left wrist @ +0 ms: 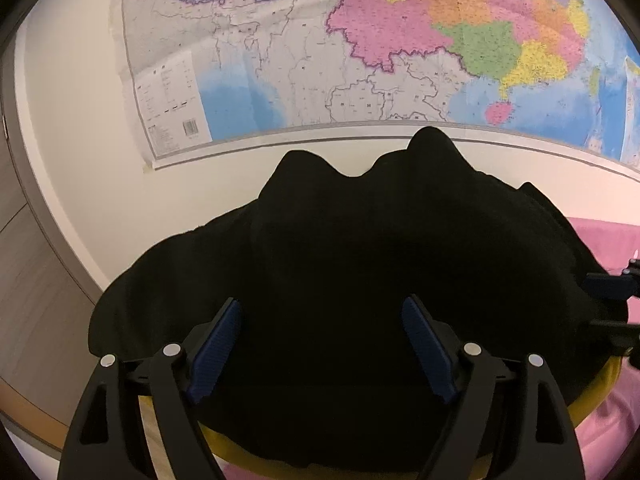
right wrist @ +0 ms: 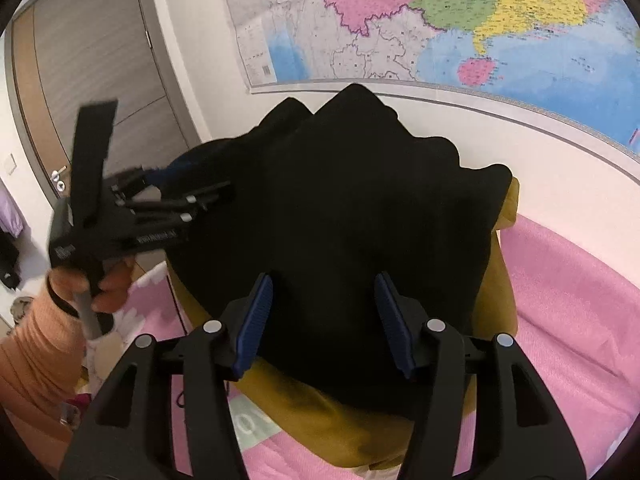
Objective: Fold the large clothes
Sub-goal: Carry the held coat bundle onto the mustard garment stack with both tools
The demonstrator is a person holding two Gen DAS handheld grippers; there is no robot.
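The black garment [right wrist: 360, 216] lies heaped on a mustard cloth [right wrist: 320, 408] on the pink bed [right wrist: 568, 304]. Both the left claw [left wrist: 322, 346] and the right claw [right wrist: 324, 320] gape empty just above its near edge.

Matt black cloth garment [right wrist: 360, 208], ribbed blue rubbery fingers [right wrist: 256, 320], glossy paper map [left wrist: 360, 40]

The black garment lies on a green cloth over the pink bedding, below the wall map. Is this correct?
Not quite. The cloth under the black garment is mustard yellow, not green, as the right wrist view shows. The rest holds: it lies over the pink bedding, below the wall map.
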